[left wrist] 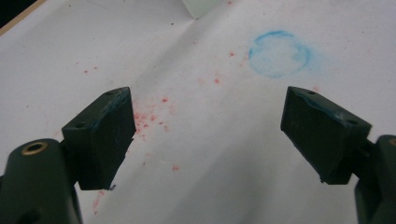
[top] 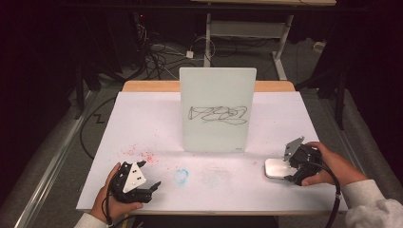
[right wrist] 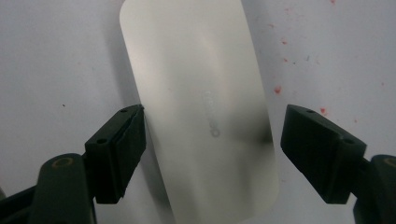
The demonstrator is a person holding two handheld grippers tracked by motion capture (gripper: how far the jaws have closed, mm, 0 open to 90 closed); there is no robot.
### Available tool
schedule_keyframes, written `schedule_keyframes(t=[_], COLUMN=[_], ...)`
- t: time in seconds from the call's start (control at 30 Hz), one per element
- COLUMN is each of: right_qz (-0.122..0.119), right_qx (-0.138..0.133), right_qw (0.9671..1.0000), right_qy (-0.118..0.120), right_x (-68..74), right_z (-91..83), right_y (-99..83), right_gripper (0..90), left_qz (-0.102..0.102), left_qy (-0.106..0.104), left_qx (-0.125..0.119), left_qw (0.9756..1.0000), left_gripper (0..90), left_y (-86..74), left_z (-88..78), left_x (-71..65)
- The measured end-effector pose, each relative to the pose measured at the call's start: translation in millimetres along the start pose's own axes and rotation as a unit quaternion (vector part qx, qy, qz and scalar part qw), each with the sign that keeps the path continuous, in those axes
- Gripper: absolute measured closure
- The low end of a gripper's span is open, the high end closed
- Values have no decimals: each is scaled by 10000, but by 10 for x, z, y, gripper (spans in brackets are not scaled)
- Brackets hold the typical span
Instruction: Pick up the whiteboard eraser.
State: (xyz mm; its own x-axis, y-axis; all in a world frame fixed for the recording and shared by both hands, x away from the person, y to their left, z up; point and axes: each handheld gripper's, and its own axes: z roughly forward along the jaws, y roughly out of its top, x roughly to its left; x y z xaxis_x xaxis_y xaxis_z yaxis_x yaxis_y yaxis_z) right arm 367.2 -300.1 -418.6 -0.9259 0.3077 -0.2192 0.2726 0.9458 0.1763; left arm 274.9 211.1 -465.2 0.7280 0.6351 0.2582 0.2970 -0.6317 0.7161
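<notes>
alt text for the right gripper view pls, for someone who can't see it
A white rounded eraser lies on the white table between the right claw's two black jaws; one jaw is at its edge, the other stands apart. Small red specks dot the table beside it.

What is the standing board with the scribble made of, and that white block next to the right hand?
The whiteboard looks like smooth, glossy glass or plastic: its pale face has a soft sheen, and the black scribble sits on top like marker ink. The eraser seems to be matte white plastic with rounded corners, though I can't tell for sure.
</notes>
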Motion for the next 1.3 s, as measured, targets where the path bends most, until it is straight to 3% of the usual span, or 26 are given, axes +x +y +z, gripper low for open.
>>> schedule_keyframes(t=[0.07,0.1,0.33,0.73,0.83,0.97,1.0,1.03,1.07,1.2,1.27,1.3], right_qz=[-80,-231,-502,-736,-661,-556,-556,-410,-410,-159,-15,-15], right_qx=[41,113,379,170,26,-447,-447,-699,-699,-1154,-1468,-1468], right_qw=[9999,9996,9977,9964,9974,9974,9974,9967,9967,9921,9867,9867], right_qy=[65,138,267,378,274,99,99,-80,-80,-462,-697,-697], right_x=[-8,-20,-39,-64,-63,-46,-46,-29,-29,23,68,68], right_z=[11,49,129,126,81,-18,-18,-72,-72,-181,-234,-234], right_y=[15,46,131,107,99,77,77,77,77,119,188,188], right_gripper=[256,263,270,306,311,311,311,311,311,311,311,311], left_qz=[-4,9,15,65,70,41,29,30,30,49,21,31], left_qy=[-24,-42,-105,-146,-139,-120,-115,-106,-96,-57,-37,-36], left_qx=[20,46,142,218,223,178,162,157,147,102,85,92], left_qw=[10000,10000,9998,9996,9996,9998,9998,9998,9998,9999,10000,9999], left_gripper=[170,170,170,173,174,177,177,178,178,177,178,178], left_y=[-1,-1,-5,-2,-2,-3,-4,-4,-4,-2,-4,-5], left_z=[14,18,51,72,72,65,61,55,51,29,24,21], left_x=[-4,-3,-10,-26,-23,-21,-17,-12,-10,-6,4,9])
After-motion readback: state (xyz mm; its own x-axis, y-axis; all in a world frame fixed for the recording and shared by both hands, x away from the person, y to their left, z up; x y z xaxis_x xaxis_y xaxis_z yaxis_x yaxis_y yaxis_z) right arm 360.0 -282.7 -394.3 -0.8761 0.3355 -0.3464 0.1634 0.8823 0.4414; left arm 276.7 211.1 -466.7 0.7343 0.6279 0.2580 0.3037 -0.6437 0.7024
